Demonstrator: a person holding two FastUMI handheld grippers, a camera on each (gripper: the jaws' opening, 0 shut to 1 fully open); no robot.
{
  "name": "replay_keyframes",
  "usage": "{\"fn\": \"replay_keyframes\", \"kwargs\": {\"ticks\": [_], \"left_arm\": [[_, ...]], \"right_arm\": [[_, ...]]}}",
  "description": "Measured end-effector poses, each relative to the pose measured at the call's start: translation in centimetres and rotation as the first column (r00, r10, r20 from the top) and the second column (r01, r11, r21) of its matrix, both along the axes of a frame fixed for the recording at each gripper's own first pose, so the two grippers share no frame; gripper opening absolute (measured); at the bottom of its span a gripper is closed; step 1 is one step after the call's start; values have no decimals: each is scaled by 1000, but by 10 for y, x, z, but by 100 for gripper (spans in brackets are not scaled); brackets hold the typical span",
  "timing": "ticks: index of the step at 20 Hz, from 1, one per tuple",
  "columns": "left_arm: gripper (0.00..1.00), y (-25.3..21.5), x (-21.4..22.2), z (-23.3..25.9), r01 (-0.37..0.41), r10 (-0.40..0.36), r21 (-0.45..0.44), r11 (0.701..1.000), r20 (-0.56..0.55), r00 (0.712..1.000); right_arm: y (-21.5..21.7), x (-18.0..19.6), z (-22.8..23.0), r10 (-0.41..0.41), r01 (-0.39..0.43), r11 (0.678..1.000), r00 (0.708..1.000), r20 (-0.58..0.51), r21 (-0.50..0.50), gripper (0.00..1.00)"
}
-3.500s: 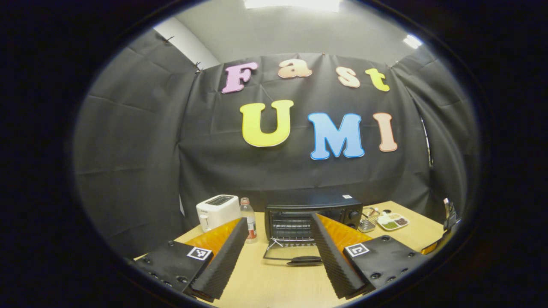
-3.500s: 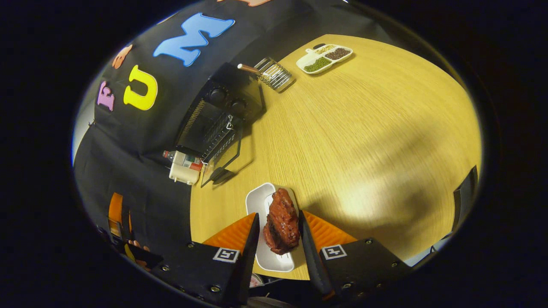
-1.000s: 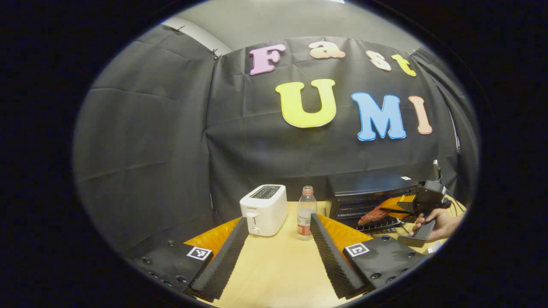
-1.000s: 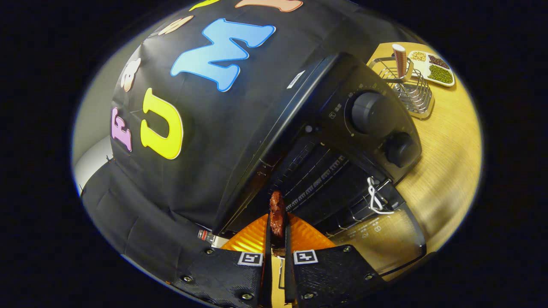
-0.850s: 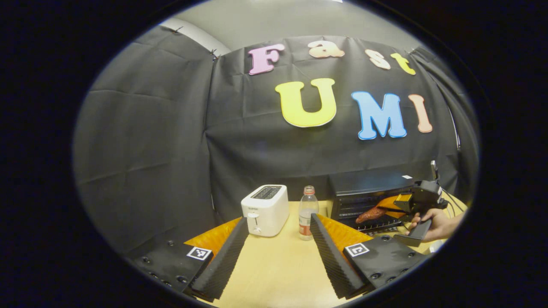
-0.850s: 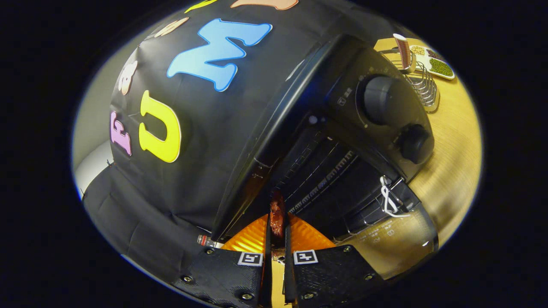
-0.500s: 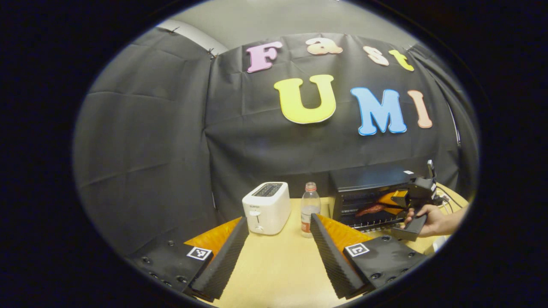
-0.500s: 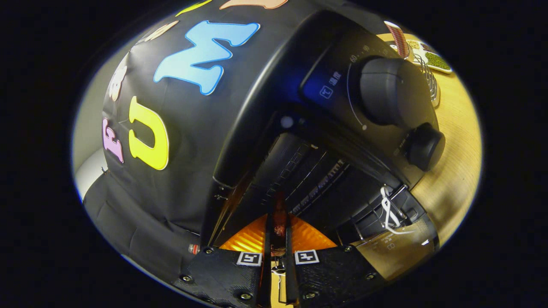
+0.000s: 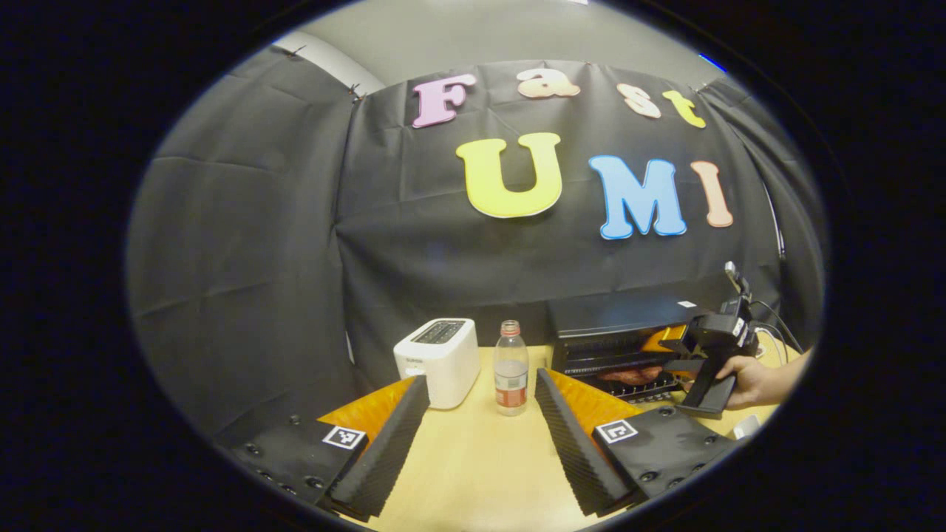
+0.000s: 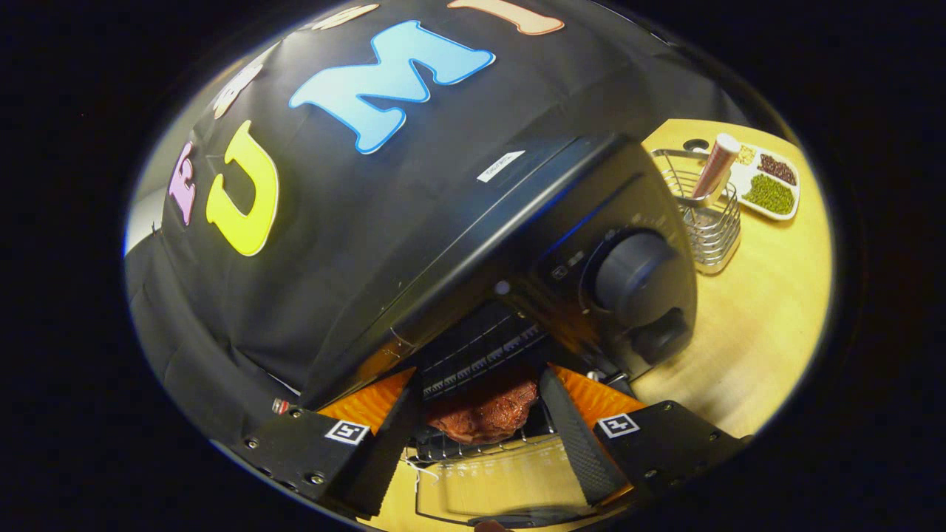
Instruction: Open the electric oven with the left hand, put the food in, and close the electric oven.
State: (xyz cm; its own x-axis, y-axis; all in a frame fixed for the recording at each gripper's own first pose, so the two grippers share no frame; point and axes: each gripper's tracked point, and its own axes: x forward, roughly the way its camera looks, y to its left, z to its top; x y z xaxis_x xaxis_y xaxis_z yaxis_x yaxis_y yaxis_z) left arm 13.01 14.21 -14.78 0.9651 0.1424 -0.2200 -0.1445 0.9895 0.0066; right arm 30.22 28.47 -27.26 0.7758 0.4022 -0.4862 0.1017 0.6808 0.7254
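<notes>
In the left gripper view, our left gripper (image 9: pixel 473 436) hung released and empty over the desk (image 9: pixel 473 473); beyond its right finger the oven (image 9: pixel 617 336) stood open. In the right gripper view, our right gripper (image 10: pixel 480 425) was released, the meat (image 10: pixel 484 412) lying between its fingers on the oven rack (image 10: pixel 480 447). We judged only closing remained.

Meat (image 10: pixel 484 410) lies on the oven (image 10: pixel 517 251) rack between spread fingers (image 10: pixel 380 436).

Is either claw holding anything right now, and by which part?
Nothing is held. The right claw is open, with the meat lying on the oven rack between its fingers. The left claw is open over the table.
</notes>
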Motion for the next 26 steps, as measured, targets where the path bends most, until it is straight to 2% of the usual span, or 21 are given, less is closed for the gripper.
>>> {"fn": "replay_keyframes", "kwargs": {"ticks": [1, 2, 3, 8, 14, 15, 16, 21, 26], "left_arm": [[100, -5, 0, 0, 8, -8, -5, 1000, 3, 1000], [91, -11, 0, 1, 17, -17, -9, 1000, 7, 1000], [98, -17, 1, 2, 27, -27, -13, 1000, 8, 1000], [100, -53, 0, 0, 89, -88, -45, 995, 17, 996], [99, -103, -3, -17, 171, -173, -66, 983, -15, 985], [100, -112, -3, -25, 183, -186, -75, 980, -33, 982], [91, -121, -5, -33, 193, -198, -86, 977, -51, 979], [97, -164, -9, -66, 255, -270, -121, 959, -125, 955], [100, -199, -5, -108, 285, -322, -182, 941, -223, 920]], "right_arm": [[-4, -6, 3, 13, -13, 1000, 1000, -1, -8, 97], [-8, -12, 7, 22, -22, 999, 1000, 8, -24, 97], [-13, -19, 12, 33, -32, 999, 999, 18, -44, 97], [-33, -61, 47, 98, -89, 990, 991, 86, -108, 97], [-75, -107, 90, 156, -106, 966, 967, 201, -237, 97], [-83, -114, 95, 163, -101, 958, 961, 222, -267, 97], [-93, -119, 100, 166, -90, 951, 956, 243, -297, 97], [-136, -149, 123, 178, -34, 907, 934, 309, -420, 97], [-178, -181, 142, 175, 67, 827, 913, 369, -558, 96]]}}
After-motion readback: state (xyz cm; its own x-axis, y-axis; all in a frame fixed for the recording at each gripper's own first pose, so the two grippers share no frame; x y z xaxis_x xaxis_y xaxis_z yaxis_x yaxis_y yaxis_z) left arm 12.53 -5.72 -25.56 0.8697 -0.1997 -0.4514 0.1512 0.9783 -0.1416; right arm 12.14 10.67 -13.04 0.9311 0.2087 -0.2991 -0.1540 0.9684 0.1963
